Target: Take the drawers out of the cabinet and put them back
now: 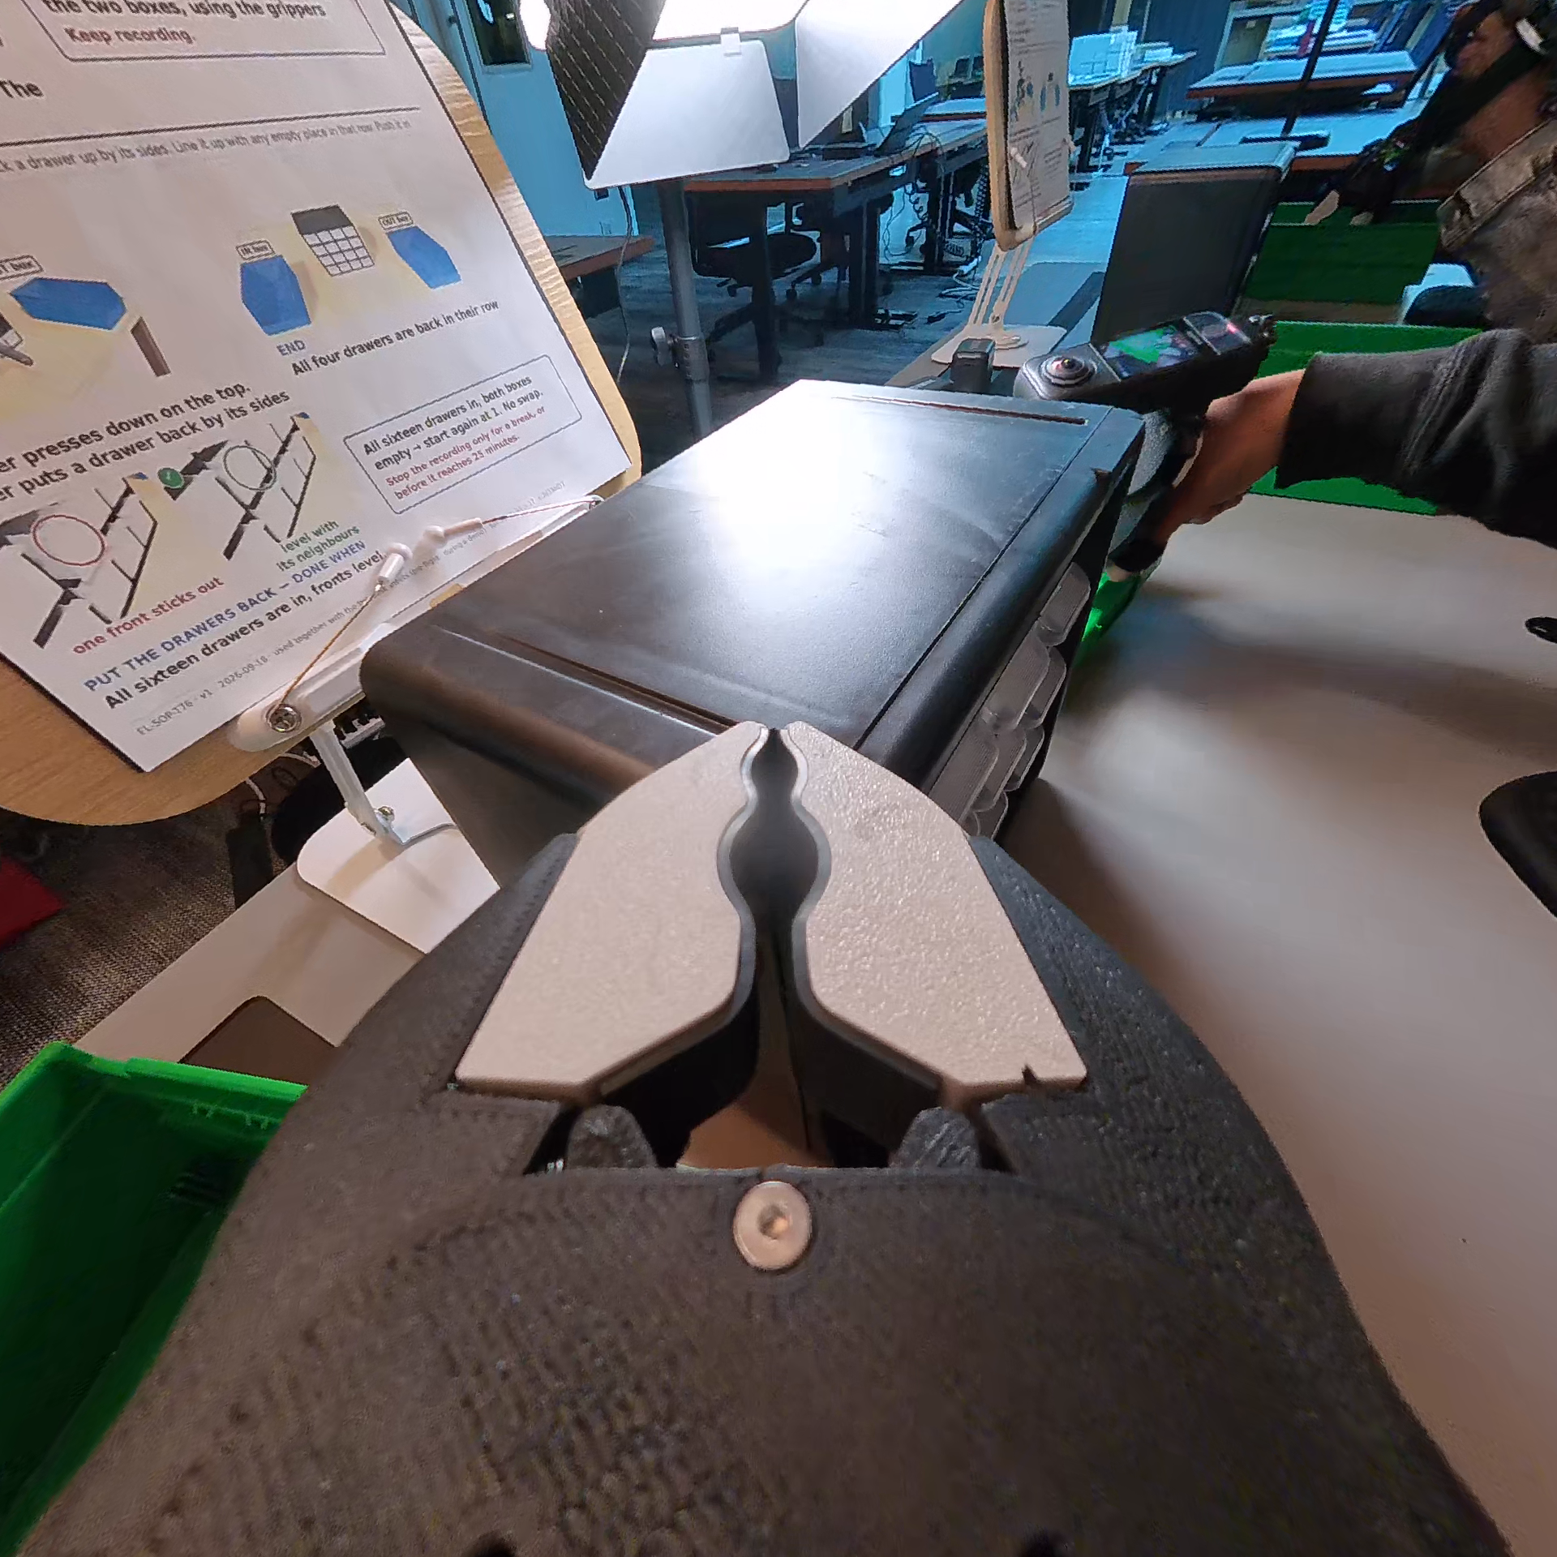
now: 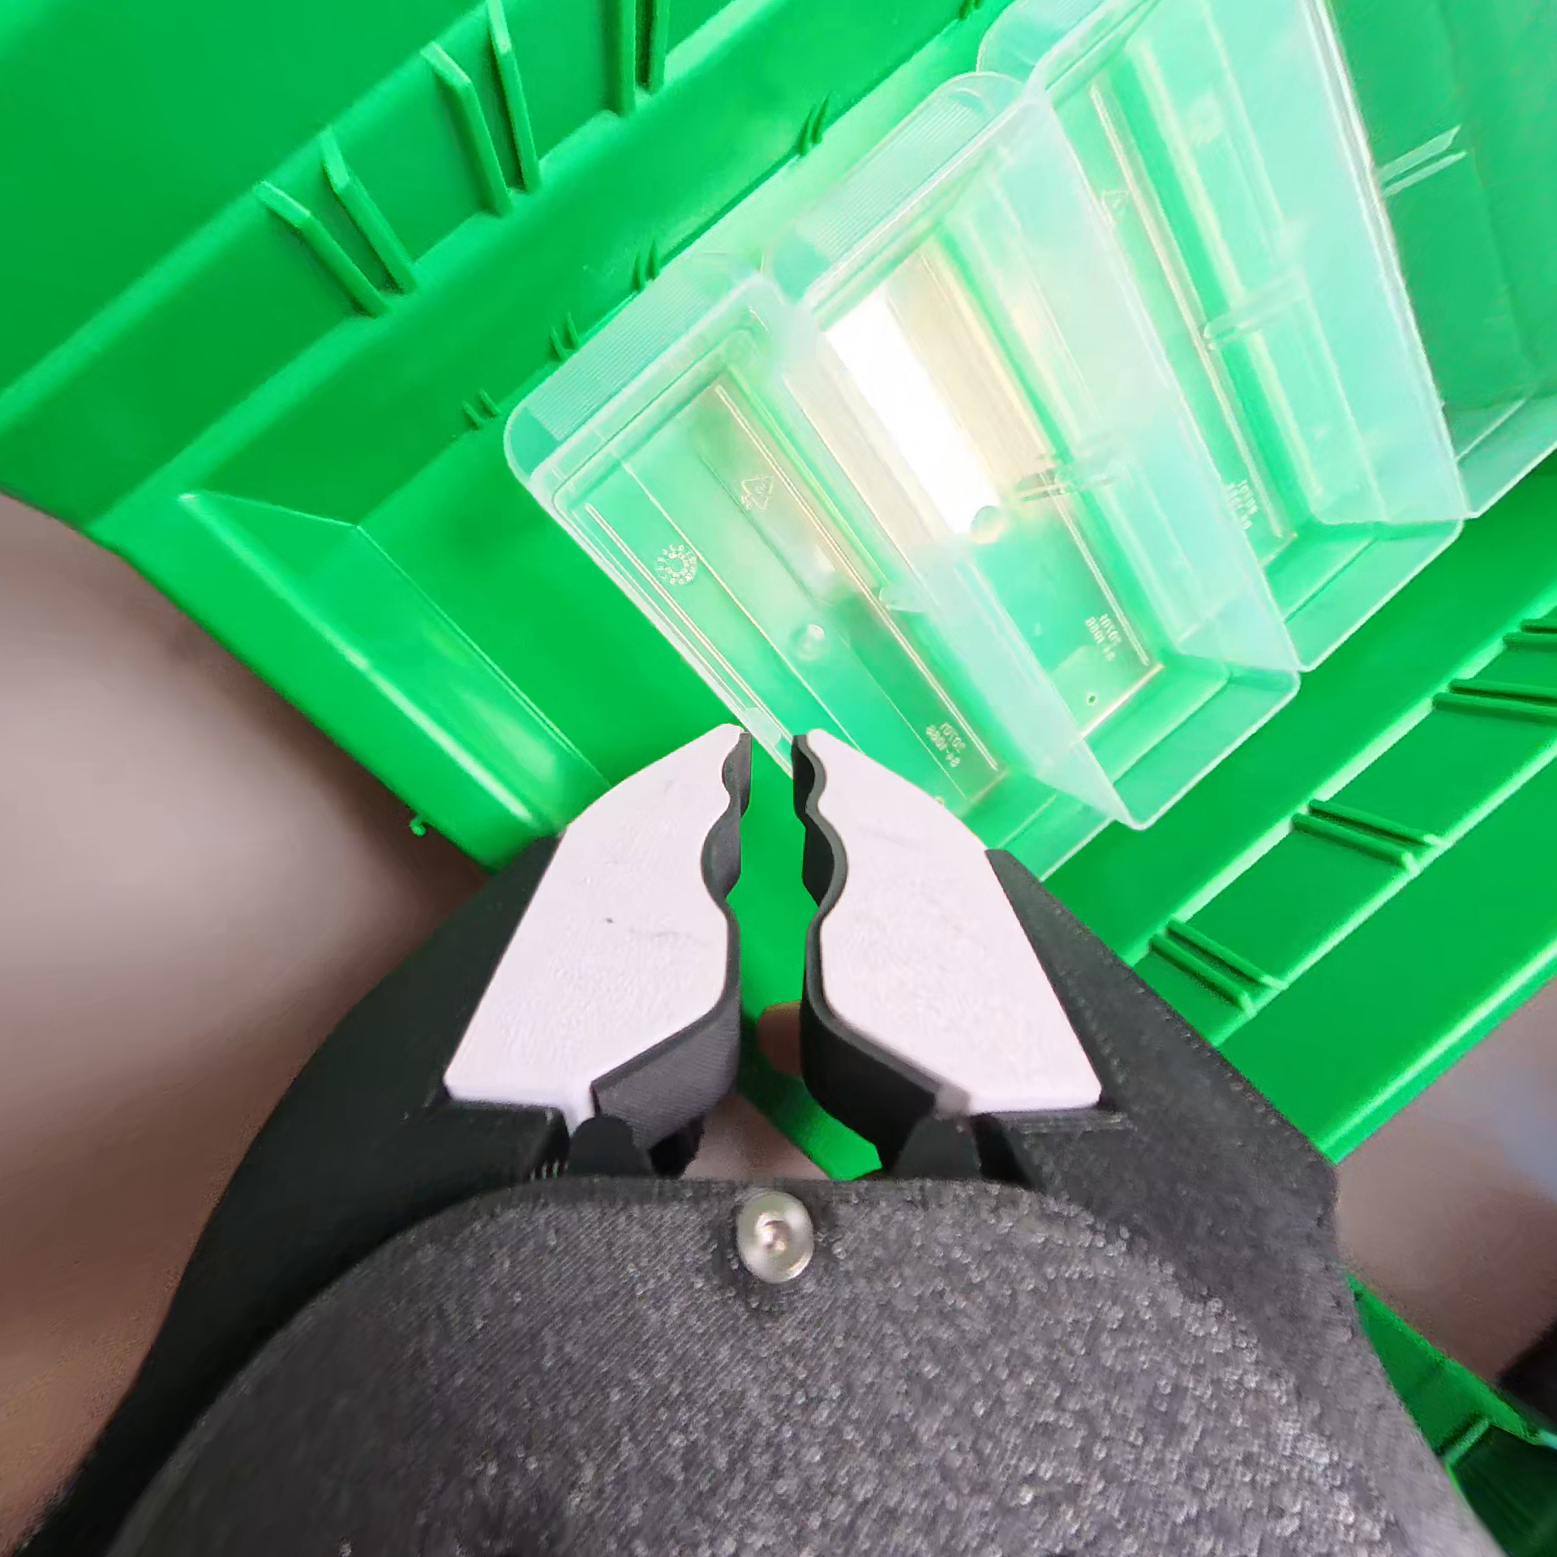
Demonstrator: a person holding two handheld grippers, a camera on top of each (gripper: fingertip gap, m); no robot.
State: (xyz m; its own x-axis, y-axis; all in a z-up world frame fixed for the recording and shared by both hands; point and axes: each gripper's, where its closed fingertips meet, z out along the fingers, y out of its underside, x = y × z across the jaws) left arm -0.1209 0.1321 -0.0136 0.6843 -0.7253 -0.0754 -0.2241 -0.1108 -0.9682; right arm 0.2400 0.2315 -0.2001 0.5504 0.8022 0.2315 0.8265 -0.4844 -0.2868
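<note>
The black cabinet stands on the table, with clear drawer fronts showing on its right face. My left gripper is shut and empty, its tips at the near edge of the cabinet's top. In the right wrist view my right gripper is slightly open and empty. It hovers just short of the near corner of a clear drawer. That drawer lies in a green bin beside two more clear drawers.
An instruction board on a white stand is left of the cabinet. Another green bin sits at lower left. A person's hand holds the other gripper behind the cabinet's far right corner. The white table extends right.
</note>
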